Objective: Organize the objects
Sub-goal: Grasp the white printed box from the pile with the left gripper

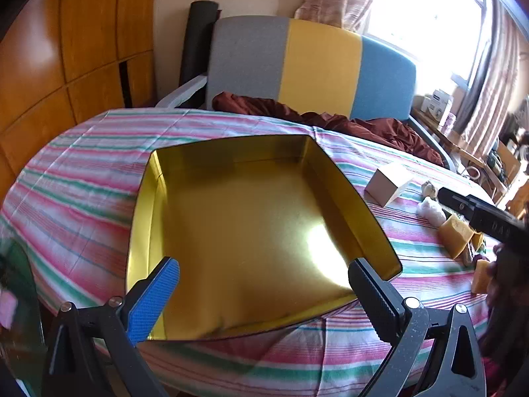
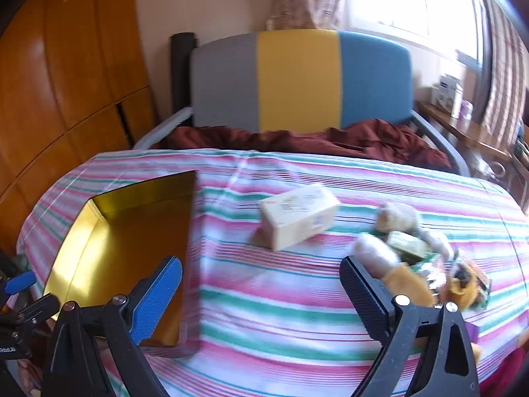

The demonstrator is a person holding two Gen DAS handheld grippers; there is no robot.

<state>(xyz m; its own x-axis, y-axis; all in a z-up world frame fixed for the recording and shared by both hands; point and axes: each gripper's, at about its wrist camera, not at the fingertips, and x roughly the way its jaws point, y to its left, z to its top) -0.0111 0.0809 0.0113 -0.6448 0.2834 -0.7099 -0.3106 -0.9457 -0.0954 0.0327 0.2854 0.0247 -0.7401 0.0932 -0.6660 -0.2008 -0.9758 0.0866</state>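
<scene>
At the far left stands an orange wooden wardrobe [image 1: 49,66]. On the striped tablecloth [image 1: 82,172], the gold tin tray [image 1: 244,228] lies open at the left, nothing inside it. The left gripper [image 1: 264,284] hangs over the tray's near edge, jaws spread wide and holding nothing. Further right, the right gripper [image 2: 261,284] hovers above bare cloth, jaws likewise wide apart and unloaded. Beyond it lies a cream carton [image 2: 299,216], and at the right a blurred heap of small packets and soft toys [image 2: 416,251]. Behind the table stands a grey, yellow and blue chair [image 2: 297,79].
</scene>
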